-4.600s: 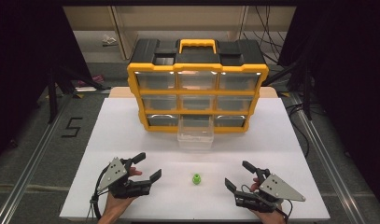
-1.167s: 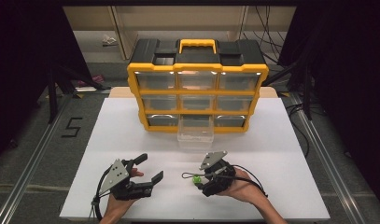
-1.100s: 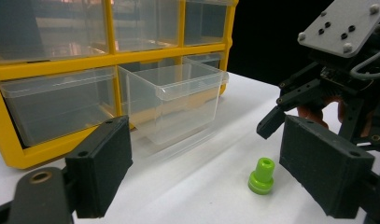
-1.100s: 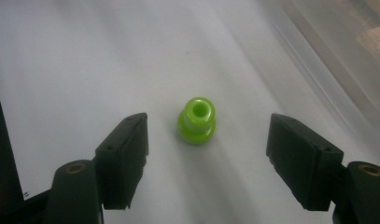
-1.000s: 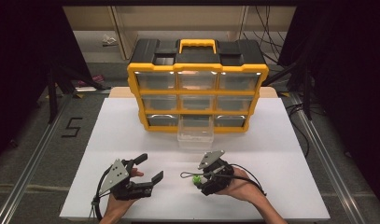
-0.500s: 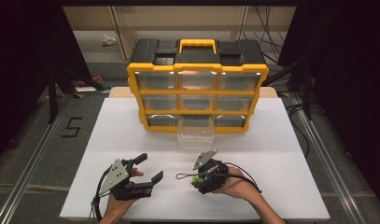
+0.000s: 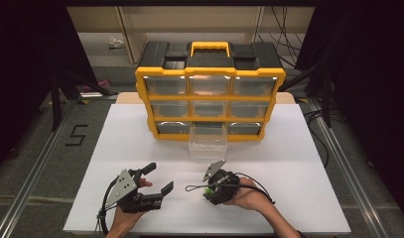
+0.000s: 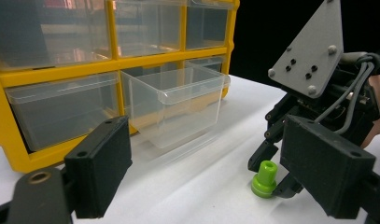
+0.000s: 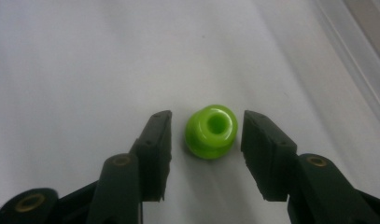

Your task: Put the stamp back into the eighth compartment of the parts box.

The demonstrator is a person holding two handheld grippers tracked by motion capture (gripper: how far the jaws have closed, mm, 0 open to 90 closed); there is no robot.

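Right gripper (image 9: 204, 135) brackets glossy green, seemingly hollow, peg (image 9: 211, 130).

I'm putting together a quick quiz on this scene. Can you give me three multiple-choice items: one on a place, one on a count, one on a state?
1. Where is the green piece?
A. between the right gripper fingers
B. inside the clear drawer
C. on top of the cabinet

2. How many drawers are pulled out of the cabinet?
A. none
B. one
C. three

3. The left gripper is:
A. open and empty
B. shut on the green piece
C. holding a drawer

Answers: 1 A, a finger stands on either side of it; 2 B, the clear drawer in the bottom row; 3 A, its fingers stand apart.
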